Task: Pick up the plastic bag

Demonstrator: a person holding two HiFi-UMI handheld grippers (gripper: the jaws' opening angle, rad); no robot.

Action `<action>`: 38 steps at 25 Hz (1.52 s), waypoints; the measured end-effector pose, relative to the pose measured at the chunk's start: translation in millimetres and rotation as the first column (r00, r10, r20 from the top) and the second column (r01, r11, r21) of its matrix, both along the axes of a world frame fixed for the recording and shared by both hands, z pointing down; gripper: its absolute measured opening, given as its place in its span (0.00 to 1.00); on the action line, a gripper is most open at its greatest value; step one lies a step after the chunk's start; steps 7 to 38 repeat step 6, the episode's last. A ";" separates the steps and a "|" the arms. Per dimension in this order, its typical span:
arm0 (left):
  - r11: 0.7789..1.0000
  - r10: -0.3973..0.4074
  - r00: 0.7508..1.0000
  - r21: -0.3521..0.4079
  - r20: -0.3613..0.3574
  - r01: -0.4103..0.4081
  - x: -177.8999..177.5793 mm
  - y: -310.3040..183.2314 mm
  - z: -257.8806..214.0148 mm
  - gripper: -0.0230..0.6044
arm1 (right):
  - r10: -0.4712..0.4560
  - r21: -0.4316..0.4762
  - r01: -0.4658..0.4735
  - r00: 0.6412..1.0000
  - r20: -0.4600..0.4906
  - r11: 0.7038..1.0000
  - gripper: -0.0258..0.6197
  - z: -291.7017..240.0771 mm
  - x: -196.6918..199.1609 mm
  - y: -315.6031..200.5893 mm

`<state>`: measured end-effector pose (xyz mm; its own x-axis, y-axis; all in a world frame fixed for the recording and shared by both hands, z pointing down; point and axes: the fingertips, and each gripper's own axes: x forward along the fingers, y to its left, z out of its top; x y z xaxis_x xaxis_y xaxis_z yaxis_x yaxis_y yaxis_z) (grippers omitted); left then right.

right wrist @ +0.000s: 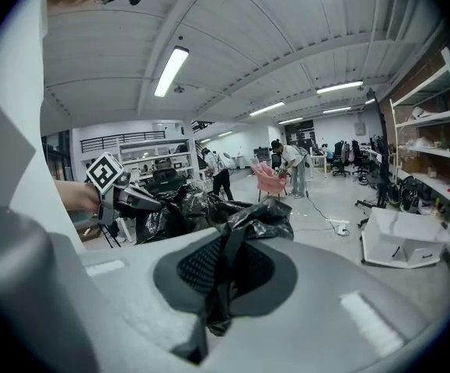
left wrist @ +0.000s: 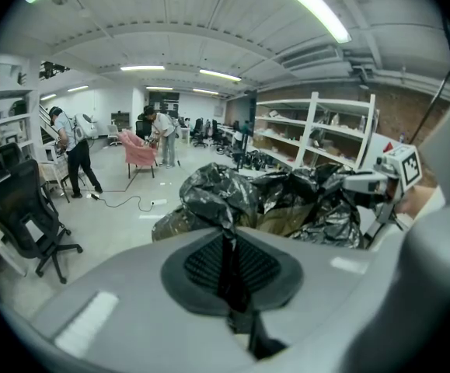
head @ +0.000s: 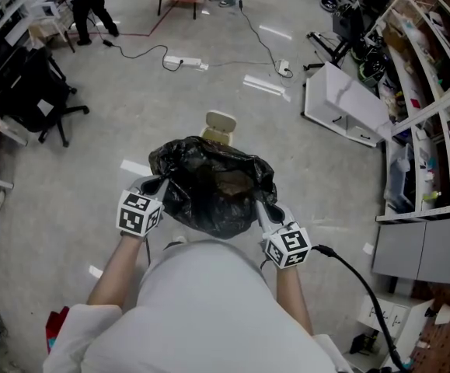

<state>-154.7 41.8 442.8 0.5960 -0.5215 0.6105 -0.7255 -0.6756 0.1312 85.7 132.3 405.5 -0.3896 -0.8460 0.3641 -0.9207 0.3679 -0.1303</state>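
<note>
A crumpled black plastic bag point(head: 209, 189) hangs open-mouthed in front of the person's body, held off the floor between both grippers. My left gripper point(head: 155, 185) is shut on the bag's left rim; in the left gripper view a strip of the black bag point(left wrist: 226, 239) is pinched between the closed jaws. On the other side my right gripper point(head: 265, 206) is shut on the right rim, with the bag's film point(right wrist: 226, 266) clamped between its jaws. Something brownish shows inside the bag point(left wrist: 287, 216).
A small beige stool point(head: 219, 127) stands on the grey floor just beyond the bag. White shelving point(head: 434, 115) lines the right side, a white cabinet point(head: 341, 103) lies tipped nearby. A black office chair point(head: 34, 92) is at the left. People point(head: 88, 2) work far off.
</note>
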 end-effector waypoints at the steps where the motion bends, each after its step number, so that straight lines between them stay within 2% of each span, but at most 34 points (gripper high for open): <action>1: 1.000 0.001 1.000 -0.001 0.000 -0.001 0.4 -0.7 -0.2 0.05 | 0.005 0.001 -0.005 1.000 0.001 1.000 0.04 -0.5 1.1 -0.5; 6: 1.000 0.004 1.000 0.000 -0.002 -0.004 5.3 0.9 -2.0 0.05 | 0.026 0.003 -0.026 1.000 0.008 1.000 0.04 -1.2 8.3 2.9; 38: 1.000 0.004 1.000 0.000 -0.002 -0.004 5.3 0.9 -2.0 0.05 | 0.026 0.003 -0.026 1.000 0.008 1.000 0.04 -1.2 8.3 2.9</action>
